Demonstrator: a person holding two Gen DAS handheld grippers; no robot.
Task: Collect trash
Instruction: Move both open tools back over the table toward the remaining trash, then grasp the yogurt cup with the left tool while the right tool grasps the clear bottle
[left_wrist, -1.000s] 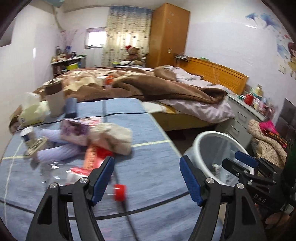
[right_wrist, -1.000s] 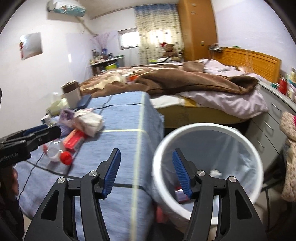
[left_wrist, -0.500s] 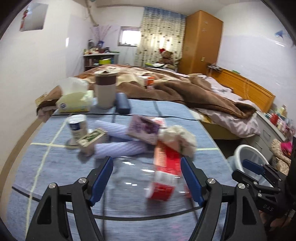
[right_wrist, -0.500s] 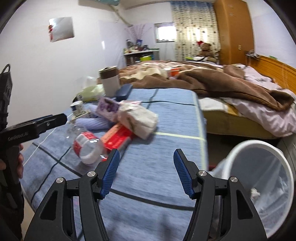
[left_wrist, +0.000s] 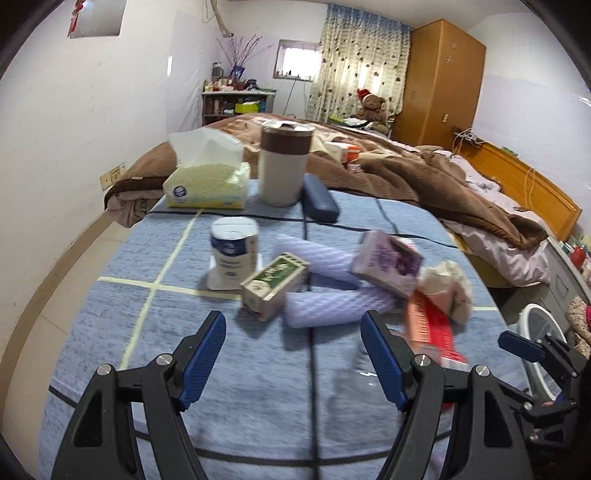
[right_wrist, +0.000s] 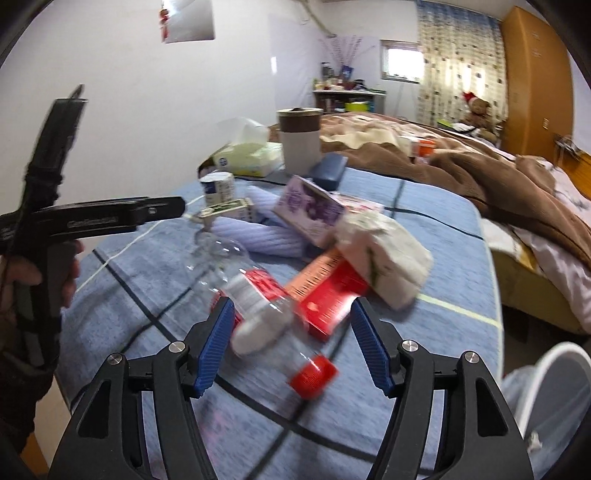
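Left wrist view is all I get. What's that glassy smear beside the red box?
Observer: A clear plastic bottle with a red cap, lying on its side.
Operator: Is the other claw grabbing it?
Observer: Not yet. The right gripper has just been opening its jaws; the bottle lies between its fingers, not squeezed.
Operator: Who holds my claw?
Observer: A hand grips the handle of the left gripper.

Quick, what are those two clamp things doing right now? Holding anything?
Left gripper: open, holding nothing, above the blue cloth.
Right gripper: open and just been widening; the clear bottle lies between its jaws, not gripped.
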